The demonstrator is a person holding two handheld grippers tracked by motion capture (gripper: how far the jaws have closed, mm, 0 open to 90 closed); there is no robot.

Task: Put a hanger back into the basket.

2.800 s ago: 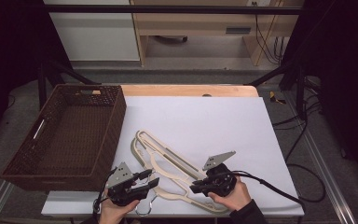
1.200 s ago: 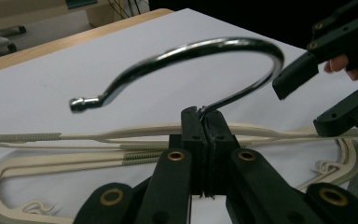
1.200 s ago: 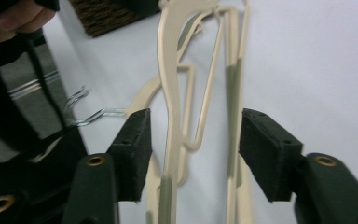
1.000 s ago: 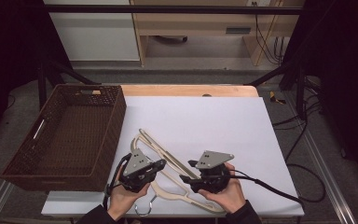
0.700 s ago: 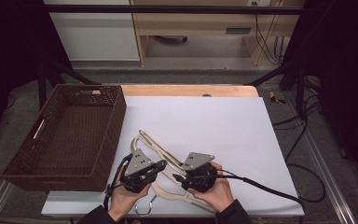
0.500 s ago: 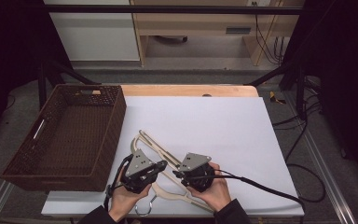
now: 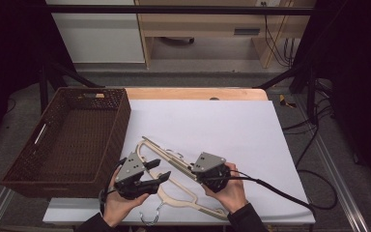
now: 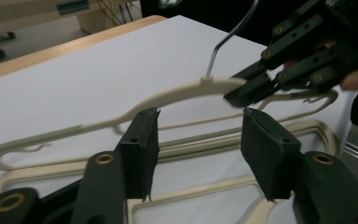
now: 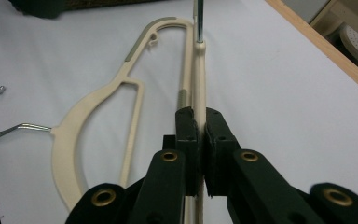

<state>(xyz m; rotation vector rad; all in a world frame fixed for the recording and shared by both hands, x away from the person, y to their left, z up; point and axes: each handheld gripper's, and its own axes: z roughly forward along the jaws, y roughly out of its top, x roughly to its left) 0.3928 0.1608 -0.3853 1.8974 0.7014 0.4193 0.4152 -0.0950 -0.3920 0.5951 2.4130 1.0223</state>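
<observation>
Cream plastic hangers with metal hooks lie overlapping on the white table sheet (image 7: 222, 125). My right gripper (image 9: 198, 116) is shut on the thin edge of one hanger (image 9: 198, 70), its jaws having just closed on it. In the left gripper view that hanger (image 8: 177, 93) is lifted a little, with the right gripper (image 8: 242, 95) pinching its end. My left gripper (image 8: 198, 123) stands open just in front of it, its jaws having just been opening, and nothing is between them. A second hanger (image 9: 74, 126) lies flat beside. In the high view both grippers (image 7: 160, 170) (image 7: 196, 170) face each other over the hangers (image 7: 174, 157).
A dark woven basket (image 7: 121, 121) stands at the table's left, close to my left hand. The table's wooden far edge (image 7: 193, 93) lies at the back. A cable (image 7: 280, 193) trails from the right gripper to the right.
The right gripper slid left along the hangers and shut on one. The left gripper's jaws, shut before, now stand open. Both hands stayed almost in place.
</observation>
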